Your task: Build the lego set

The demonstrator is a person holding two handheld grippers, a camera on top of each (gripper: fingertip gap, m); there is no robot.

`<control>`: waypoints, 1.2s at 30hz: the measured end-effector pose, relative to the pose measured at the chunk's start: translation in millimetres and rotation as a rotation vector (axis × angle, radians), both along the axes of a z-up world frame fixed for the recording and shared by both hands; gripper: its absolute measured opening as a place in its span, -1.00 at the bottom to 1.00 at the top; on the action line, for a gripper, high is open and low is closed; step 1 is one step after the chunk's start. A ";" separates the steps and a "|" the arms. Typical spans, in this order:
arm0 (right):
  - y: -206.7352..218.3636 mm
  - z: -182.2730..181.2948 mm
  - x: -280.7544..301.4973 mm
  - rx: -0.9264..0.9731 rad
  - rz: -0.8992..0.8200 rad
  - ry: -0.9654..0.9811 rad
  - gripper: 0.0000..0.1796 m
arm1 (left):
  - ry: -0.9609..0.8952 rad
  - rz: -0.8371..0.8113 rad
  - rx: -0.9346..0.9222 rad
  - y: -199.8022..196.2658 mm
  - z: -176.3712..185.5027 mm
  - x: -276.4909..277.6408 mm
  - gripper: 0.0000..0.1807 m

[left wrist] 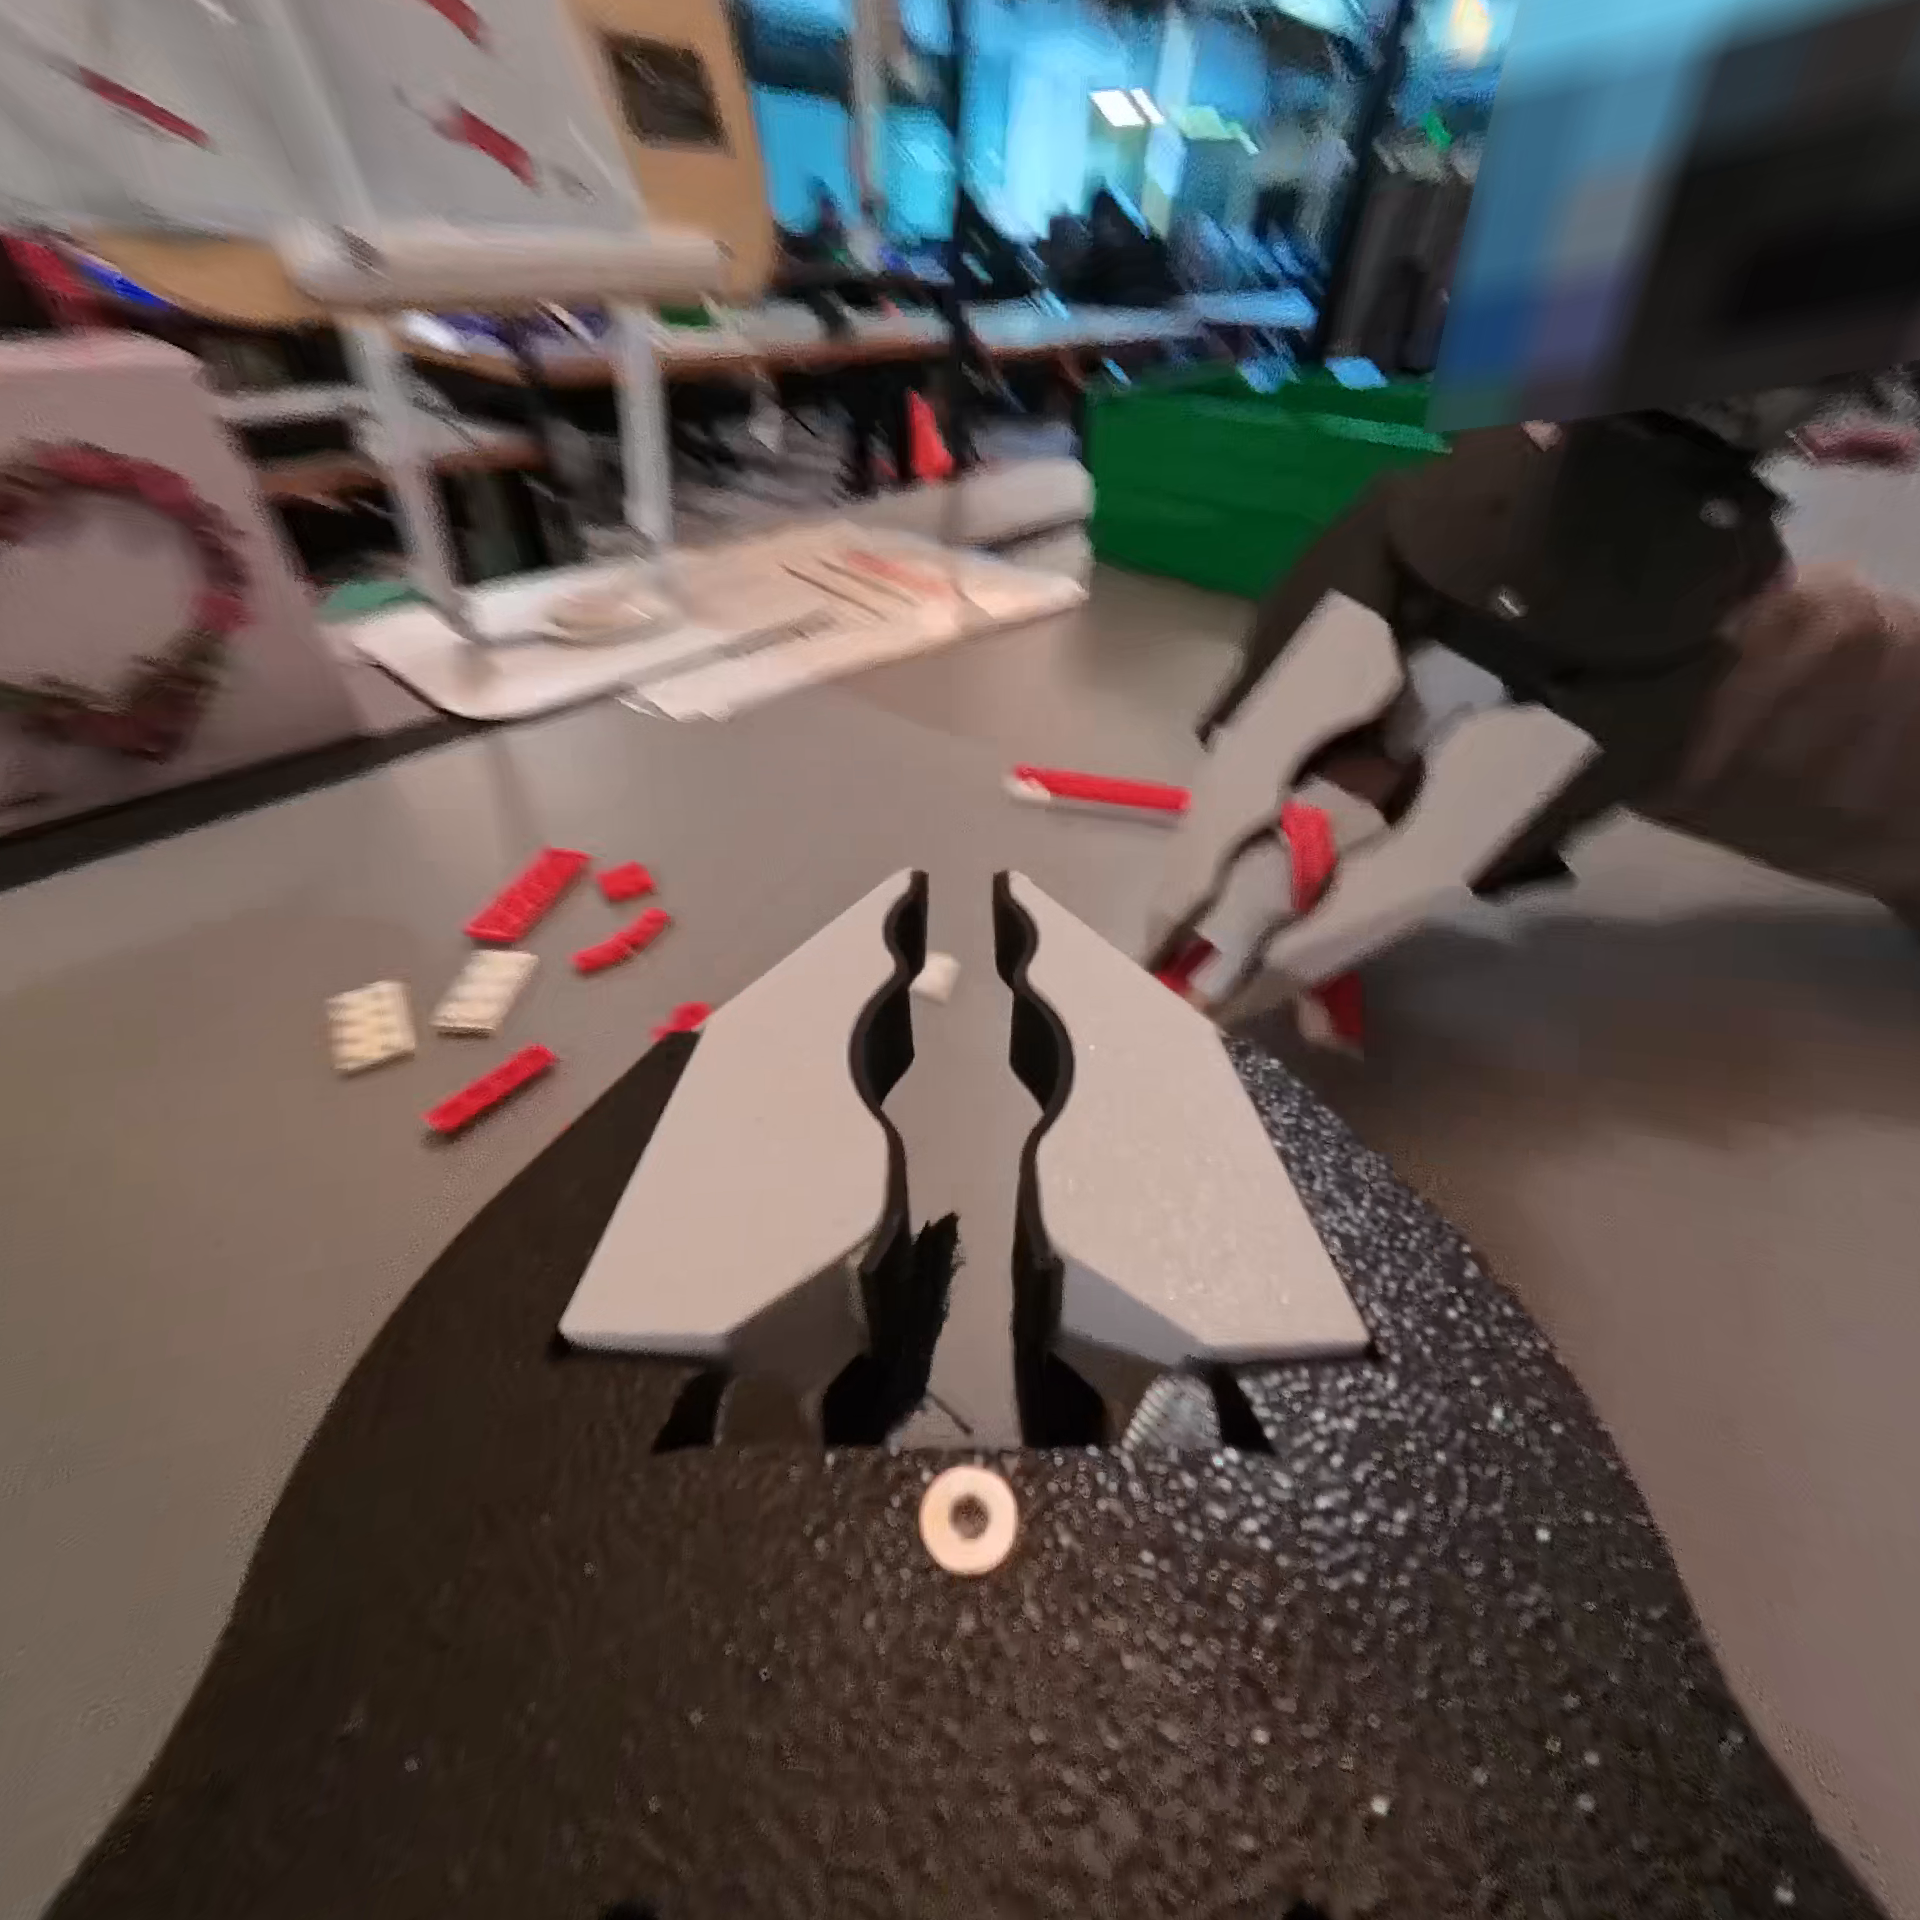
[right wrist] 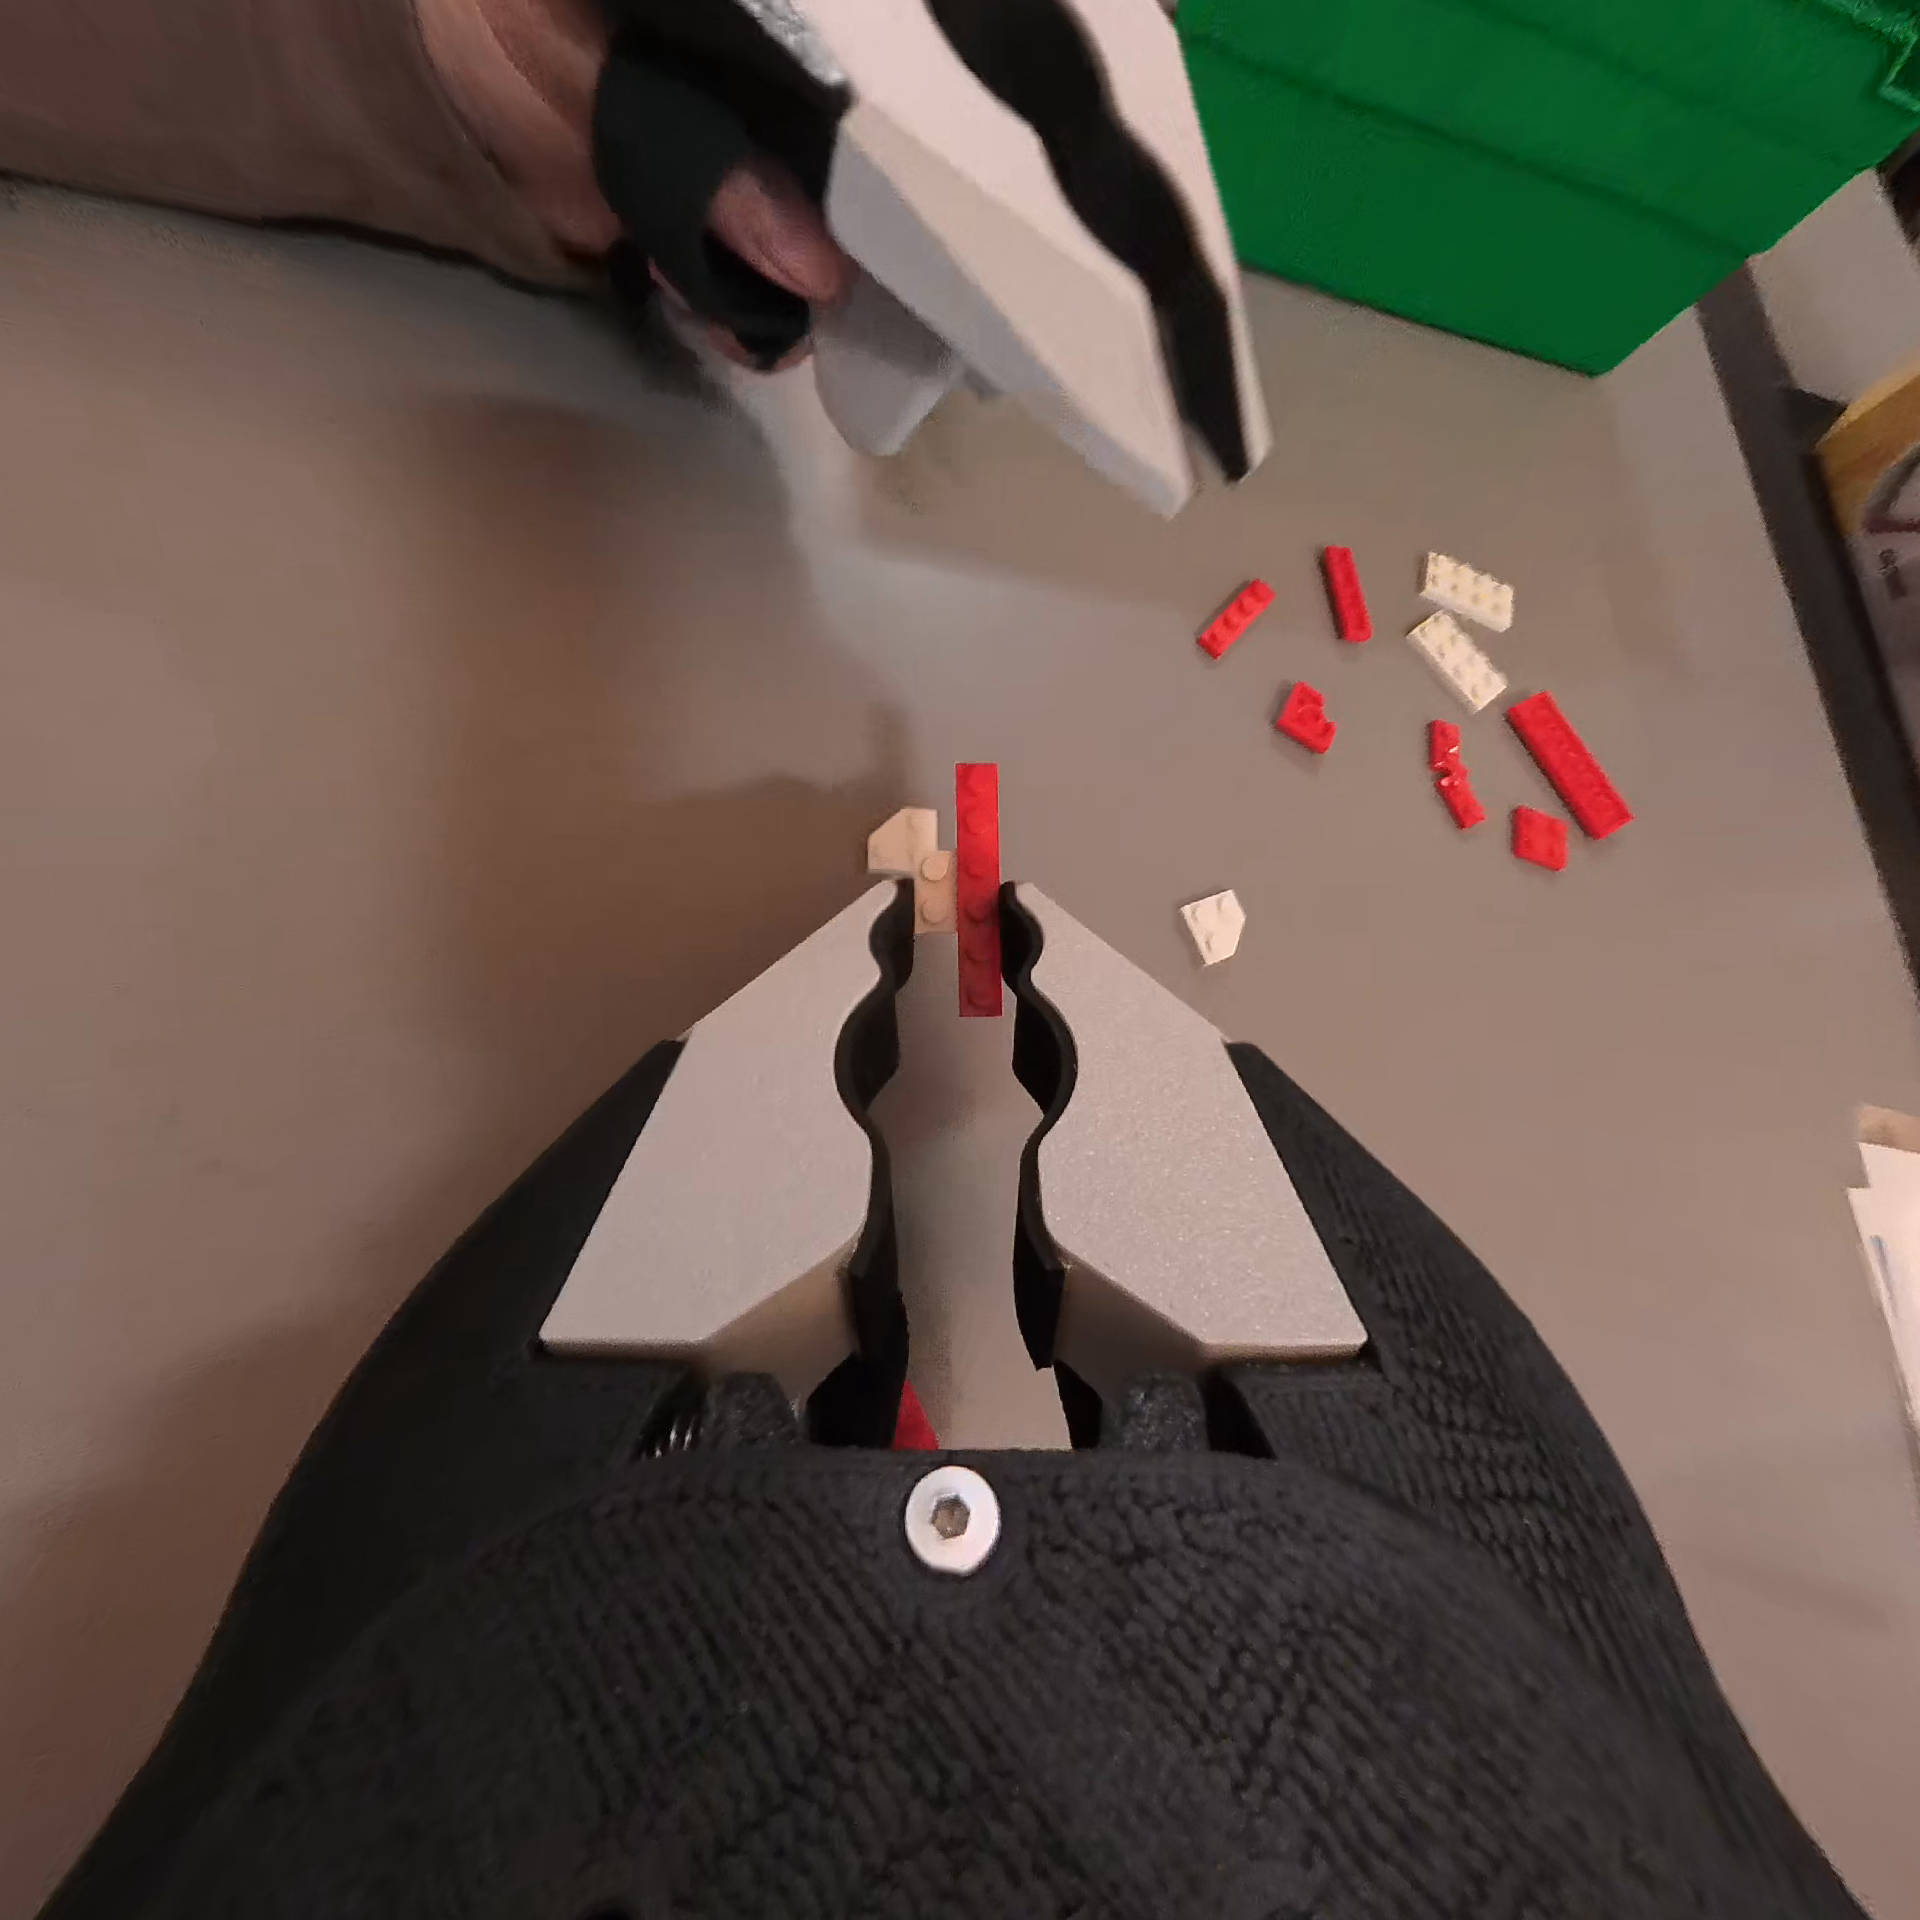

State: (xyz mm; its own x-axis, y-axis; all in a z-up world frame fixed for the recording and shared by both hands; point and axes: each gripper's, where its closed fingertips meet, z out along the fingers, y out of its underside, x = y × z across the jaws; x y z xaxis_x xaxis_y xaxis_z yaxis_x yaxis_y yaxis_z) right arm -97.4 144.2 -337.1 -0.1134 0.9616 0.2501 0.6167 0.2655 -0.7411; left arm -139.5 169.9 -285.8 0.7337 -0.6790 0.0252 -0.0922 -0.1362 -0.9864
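My right gripper (right wrist: 948, 896) is shut on a long red plate (right wrist: 977, 831) with a small white piece (right wrist: 902, 840) joined to its left side, held just above the grey table (right wrist: 416, 727). In the left wrist view my right gripper (left wrist: 1205, 977) shows at the right with the red plate (left wrist: 1307, 847) between its fingers. My left gripper (left wrist: 956, 883) has its jaws a little apart and holds nothing; it hovers over the table left of the right gripper. In the right wrist view the left gripper (right wrist: 1205, 478) shows at the top. A small white piece (right wrist: 1214, 925) lies near the right gripper.
Loose red plates (right wrist: 1569, 764) and white plates (right wrist: 1457, 660) lie in a cluster; they show at the left of the left wrist view (left wrist: 525, 894). A red-and-white strip (left wrist: 1101, 795) lies farther back. A green bin (left wrist: 1226, 488), an instruction booklet on a stand (left wrist: 364, 125) and papers (left wrist: 727, 613) stand behind. My right fingertips sit around 8 cm from my left ones.
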 end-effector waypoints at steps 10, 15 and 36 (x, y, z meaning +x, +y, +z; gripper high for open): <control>-5.8 -26.9 -0.9 -0.137 0.011 -0.109 -0.84 | 0.490 -0.300 -0.185 -31.6 -67.9 12.1 -0.84; -5.1 -29.4 -3.7 -0.153 0.018 -0.136 -0.84 | 0.517 -0.397 -0.205 -35.0 -70.5 17.7 -0.79; -3.9 -33.6 -7.0 -0.174 0.030 -0.177 -0.84 | 0.575 -0.549 -0.218 -29.6 -84.6 25.4 -0.87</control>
State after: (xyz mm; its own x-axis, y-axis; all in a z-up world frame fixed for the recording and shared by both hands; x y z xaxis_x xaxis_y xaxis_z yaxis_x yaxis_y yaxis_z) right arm -104.4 140.2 -370.8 -0.1698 0.9840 0.0546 0.7345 0.1633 -0.6587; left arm -114.1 140.3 -370.4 0.2372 -0.9681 -0.0806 -0.6839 -0.1075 -0.7216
